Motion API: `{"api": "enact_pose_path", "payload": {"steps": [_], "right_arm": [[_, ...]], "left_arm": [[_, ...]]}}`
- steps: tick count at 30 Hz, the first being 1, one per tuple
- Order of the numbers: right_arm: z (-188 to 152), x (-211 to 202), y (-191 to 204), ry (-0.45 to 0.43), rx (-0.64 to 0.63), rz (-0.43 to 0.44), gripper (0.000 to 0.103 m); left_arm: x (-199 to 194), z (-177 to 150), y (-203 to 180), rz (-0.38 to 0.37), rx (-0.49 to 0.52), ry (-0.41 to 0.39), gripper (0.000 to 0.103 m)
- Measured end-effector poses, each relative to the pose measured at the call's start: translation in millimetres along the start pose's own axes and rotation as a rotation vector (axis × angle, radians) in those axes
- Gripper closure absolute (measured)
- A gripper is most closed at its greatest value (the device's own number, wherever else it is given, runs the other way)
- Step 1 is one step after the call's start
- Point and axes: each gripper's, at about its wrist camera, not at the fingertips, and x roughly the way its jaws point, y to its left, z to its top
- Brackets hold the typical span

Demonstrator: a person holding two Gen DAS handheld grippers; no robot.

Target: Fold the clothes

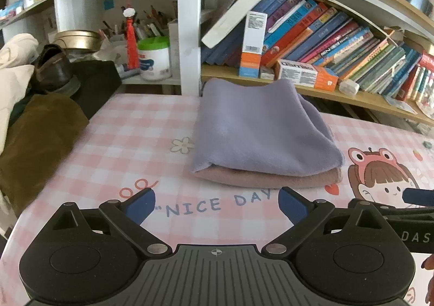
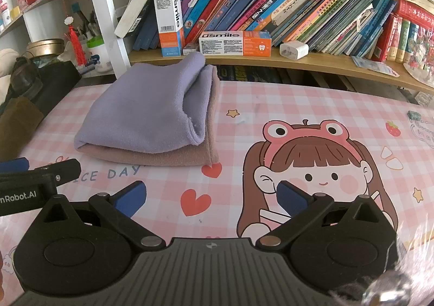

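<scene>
On the tabletop (image 2: 271,105), both tongs (image 1: 217,204) (image 2: 210,197) are hanging wide, empty; I'd be squaring the lilac cloth (image 2: 143,110) over the pink cloth (image 2: 162,156).

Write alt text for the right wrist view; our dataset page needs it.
A folded lilac fleece cloth lies stacked on a folded dusty-pink cloth on a pink checked cartoon tablecloth. The right gripper, jaws open, holds nothing.
</scene>
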Motion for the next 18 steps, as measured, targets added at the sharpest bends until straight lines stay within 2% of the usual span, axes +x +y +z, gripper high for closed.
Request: {"api": "enact_pose_path", "payload": {"steps": [18], "right_arm": [[1.4,1.6,-1.4,0.009,0.0,-0.004,0.0]], "left_arm": [[3.3,0.2,1.6,-0.01,-0.006,0.015,0.004]]}}
